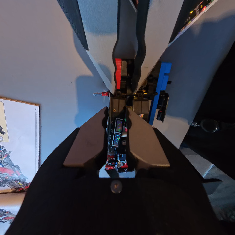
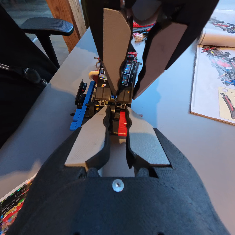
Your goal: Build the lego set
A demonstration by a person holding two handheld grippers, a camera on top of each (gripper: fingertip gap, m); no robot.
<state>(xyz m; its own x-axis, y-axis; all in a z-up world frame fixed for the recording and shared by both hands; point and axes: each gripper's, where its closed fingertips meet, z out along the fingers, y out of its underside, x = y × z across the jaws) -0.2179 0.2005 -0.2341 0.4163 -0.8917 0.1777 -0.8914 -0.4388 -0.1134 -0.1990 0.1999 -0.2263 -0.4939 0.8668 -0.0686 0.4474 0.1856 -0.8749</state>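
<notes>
A black lego model point(image 1: 117, 128) with shiny stickers and a blue beam point(image 1: 159, 96) along one side rests on the grey table point(image 1: 50, 57). My left gripper point(image 1: 117, 110) is shut on the model's black body from the near end. My right gripper point(image 1: 124, 89) comes in from the opposite end and is shut on a red and black part point(image 1: 118, 73) of the model. In the right wrist view my right gripper point(image 2: 117, 108) clamps that red and black part point(image 2: 122, 122), and my left gripper point(image 2: 125, 94) holds the model point(image 2: 125, 78) from the far side. The blue beam point(image 2: 83, 111) lies at the left.
An open instruction booklet point(image 1: 21, 139) lies on the table; it also shows in the right wrist view point(image 2: 213, 89). A red pin on a grey axle point(image 1: 100, 93) sticks out of the model. Loose pieces point(image 2: 139, 34) lie farther back. A black chair point(image 2: 48, 26) stands past the table edge. A colourful printed sheet point(image 2: 11, 209) lies near. Left and right tips are no more than a few centimetres apart.
</notes>
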